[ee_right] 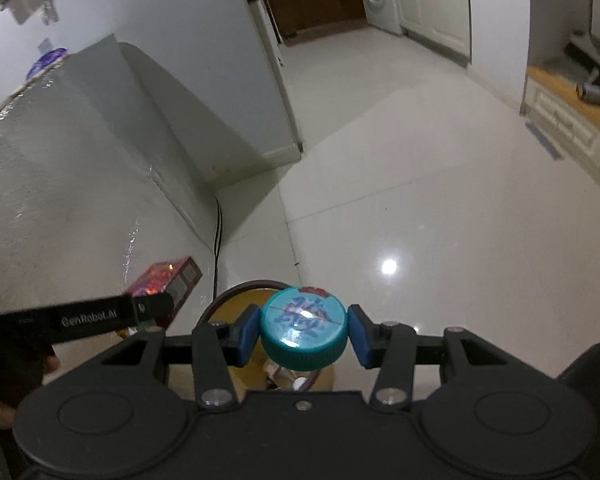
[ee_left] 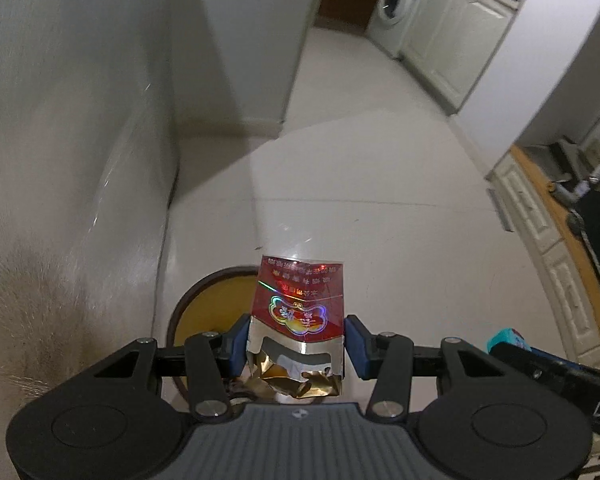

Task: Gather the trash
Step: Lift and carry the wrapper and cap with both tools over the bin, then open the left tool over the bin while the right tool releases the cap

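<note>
A red cigarette pack (ee_left: 298, 300) with crumpled gold foil at its open end sits between the blue pads of my left gripper (ee_left: 296, 340), which is shut on it. My right gripper (ee_right: 304, 334) is shut on a teal bottle cap (ee_right: 304, 320) with a blue printed top; some clear plastic shows under it. Both grippers point steeply down over a round bin (ee_left: 204, 308) with a dark rim and yellow inside, standing on the floor. That bin's rim (ee_right: 240, 290) also shows in the right wrist view, where the red pack (ee_right: 168, 280) appears at the left.
A pale textured wall (ee_left: 80, 160) rises close on the left, with a black cable (ee_right: 218, 232) running down beside it. Glossy white floor tiles (ee_right: 420, 200) stretch ahead. A cream cabinet with a wooden top (ee_left: 540, 220) stands right. A washing machine (ee_left: 396, 4) is far back.
</note>
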The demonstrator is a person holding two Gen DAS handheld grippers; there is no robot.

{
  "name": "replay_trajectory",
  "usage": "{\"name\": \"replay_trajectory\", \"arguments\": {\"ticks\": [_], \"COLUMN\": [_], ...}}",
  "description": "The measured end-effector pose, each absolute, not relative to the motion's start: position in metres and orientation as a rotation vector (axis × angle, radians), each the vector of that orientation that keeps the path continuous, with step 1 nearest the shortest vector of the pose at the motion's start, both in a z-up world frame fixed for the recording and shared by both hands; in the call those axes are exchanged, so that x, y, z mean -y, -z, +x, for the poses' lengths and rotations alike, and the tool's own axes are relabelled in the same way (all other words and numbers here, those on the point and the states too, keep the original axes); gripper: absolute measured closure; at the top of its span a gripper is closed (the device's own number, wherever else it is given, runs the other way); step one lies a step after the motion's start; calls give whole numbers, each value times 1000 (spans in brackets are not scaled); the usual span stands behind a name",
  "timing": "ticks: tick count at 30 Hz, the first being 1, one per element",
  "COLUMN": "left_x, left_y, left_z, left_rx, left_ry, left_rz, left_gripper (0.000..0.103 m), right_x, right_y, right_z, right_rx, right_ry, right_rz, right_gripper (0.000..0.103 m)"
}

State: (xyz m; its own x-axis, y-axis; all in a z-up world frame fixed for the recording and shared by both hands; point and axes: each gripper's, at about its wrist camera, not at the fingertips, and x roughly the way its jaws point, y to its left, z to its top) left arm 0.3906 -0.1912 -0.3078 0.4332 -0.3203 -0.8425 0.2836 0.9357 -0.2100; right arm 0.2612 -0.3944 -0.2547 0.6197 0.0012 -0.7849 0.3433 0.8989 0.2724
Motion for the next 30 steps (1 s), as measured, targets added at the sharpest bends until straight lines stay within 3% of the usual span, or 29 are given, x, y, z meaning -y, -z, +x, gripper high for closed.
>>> {"name": "replay_trajectory", "arguments": {"ticks": [13,30], "left_x": [150,204], "left_y": [395,517], "left_z": [437,447], "left_rx": [-1205,-1464], "left_ry": [261,374], "left_rz": [-113,265], "left_gripper": [53,53], "right_x": [359,362], "right_y": [342,483], "right_z": [368,407], "right_rx": [-987,-1203], "right_ry": [195,226], "right_rz": [602,653], "right_gripper": [55,55]}}
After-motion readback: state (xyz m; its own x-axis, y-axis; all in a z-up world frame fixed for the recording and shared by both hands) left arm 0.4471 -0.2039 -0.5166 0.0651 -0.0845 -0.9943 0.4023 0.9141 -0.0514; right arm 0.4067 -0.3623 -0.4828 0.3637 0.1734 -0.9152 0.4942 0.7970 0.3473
